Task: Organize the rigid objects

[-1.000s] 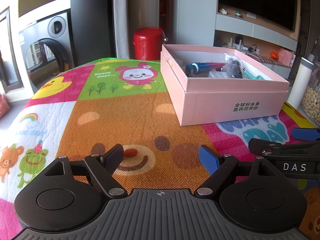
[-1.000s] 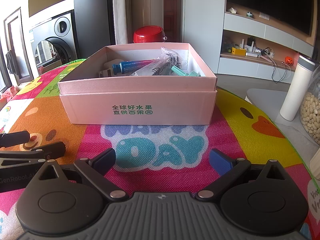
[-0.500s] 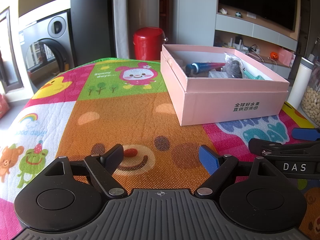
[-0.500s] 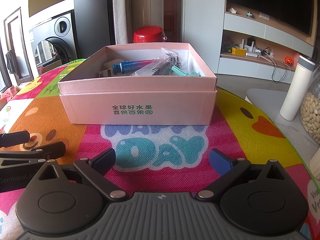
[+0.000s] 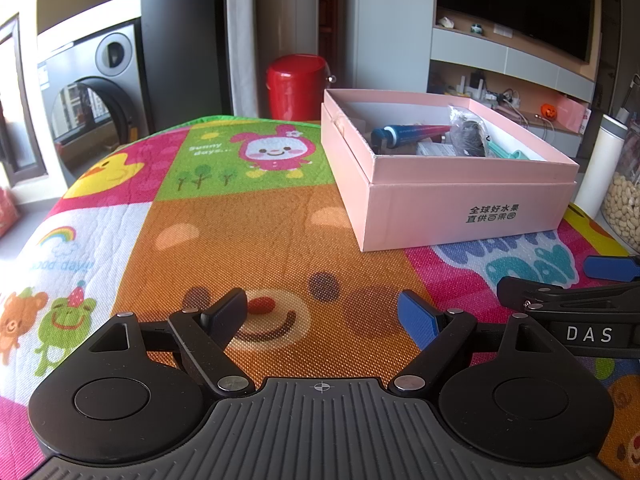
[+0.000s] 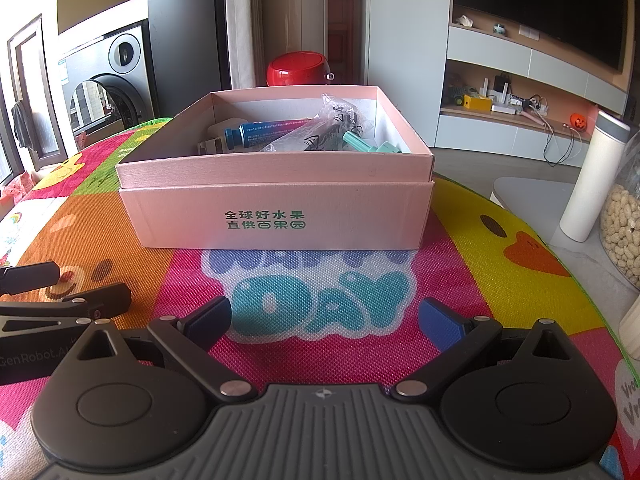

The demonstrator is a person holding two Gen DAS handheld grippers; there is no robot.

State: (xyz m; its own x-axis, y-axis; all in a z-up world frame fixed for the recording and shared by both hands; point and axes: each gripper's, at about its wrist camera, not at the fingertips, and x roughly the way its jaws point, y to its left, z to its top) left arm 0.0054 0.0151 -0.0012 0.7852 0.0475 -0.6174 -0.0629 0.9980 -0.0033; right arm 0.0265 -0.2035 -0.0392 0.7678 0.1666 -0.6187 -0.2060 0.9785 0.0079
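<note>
A pink cardboard box [image 6: 276, 216] stands open on the colourful cartoon mat [image 6: 500, 240]. It holds a blue tube [image 6: 272, 131], a clear plastic bag [image 6: 320, 132], teal plastic pieces [image 6: 372, 145] and a white item [image 6: 214, 142]. The box also shows in the left wrist view [image 5: 460, 208], to the right. My left gripper [image 5: 322, 314] is open and empty, low over the orange bear patch. My right gripper [image 6: 324, 318] is open and empty, in front of the box. Each gripper shows at the edge of the other's view.
A white bottle [image 6: 592, 180] and a jar of nuts [image 6: 624, 224] stand off the mat at the right. A red bin [image 5: 296, 86] and a washing machine [image 5: 92, 100] stand behind the table. The mat's edges drop off left and right.
</note>
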